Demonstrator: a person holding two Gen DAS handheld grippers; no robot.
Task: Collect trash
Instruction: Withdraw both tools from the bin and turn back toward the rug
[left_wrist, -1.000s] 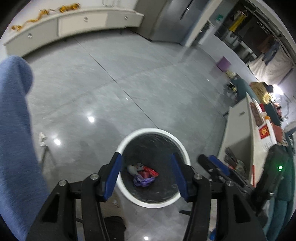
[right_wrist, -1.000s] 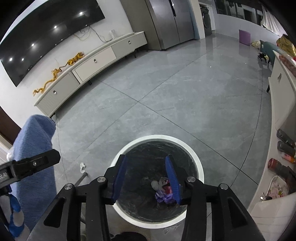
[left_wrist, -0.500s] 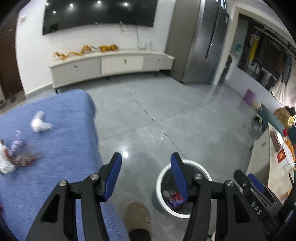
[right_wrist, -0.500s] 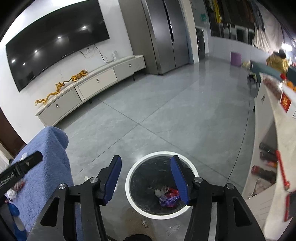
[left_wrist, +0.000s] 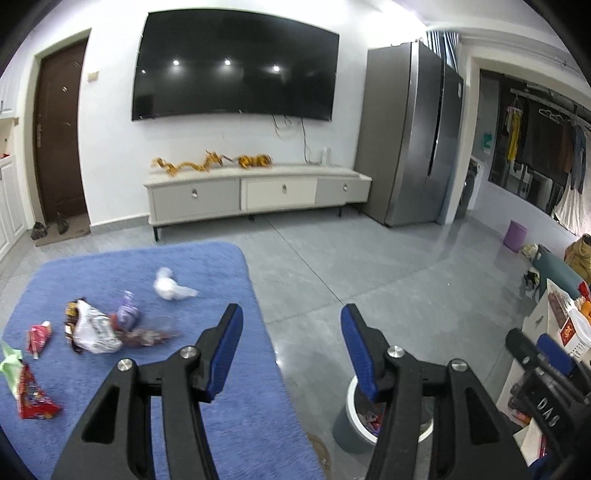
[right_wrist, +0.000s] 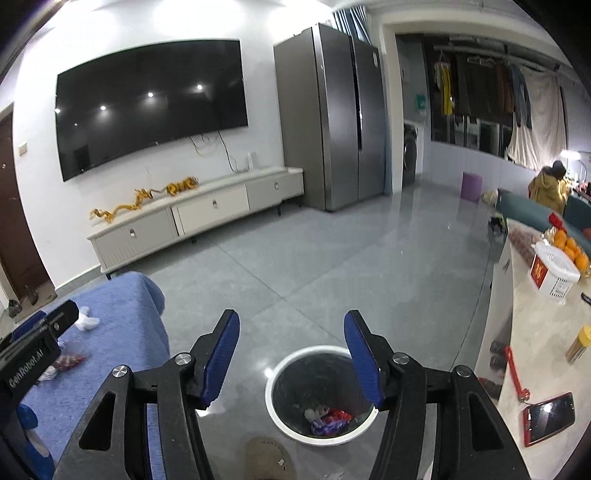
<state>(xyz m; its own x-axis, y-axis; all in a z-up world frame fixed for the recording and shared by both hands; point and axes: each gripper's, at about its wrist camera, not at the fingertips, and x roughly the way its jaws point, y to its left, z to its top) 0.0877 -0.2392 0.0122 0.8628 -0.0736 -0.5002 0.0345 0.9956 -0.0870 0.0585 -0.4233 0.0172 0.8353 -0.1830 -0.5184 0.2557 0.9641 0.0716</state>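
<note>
Several pieces of trash lie on a blue cloth-covered surface (left_wrist: 207, 413): a white crumpled tissue (left_wrist: 170, 288), a purple wrapper (left_wrist: 127, 314), a white wrapper (left_wrist: 94, 332) and red wrappers (left_wrist: 35, 397). A round white-rimmed bin (right_wrist: 320, 395) stands on the floor with wrappers (right_wrist: 328, 419) inside; it also shows in the left wrist view (left_wrist: 354, 421). My left gripper (left_wrist: 291, 350) is open and empty above the cloth's right edge. My right gripper (right_wrist: 291, 354) is open and empty above the bin.
A white counter (right_wrist: 539, 354) at the right holds a red phone (right_wrist: 548, 417), a basket and oranges. A TV cabinet (left_wrist: 258, 195), a fridge (left_wrist: 413, 133) and a purple stool (right_wrist: 471, 186) stand farther off across the grey floor.
Both grippers have risen and tilted up from the bin. The left one has swung left over the blue cloth, bringing the scattered trash into view. Both stay open and empty.
</note>
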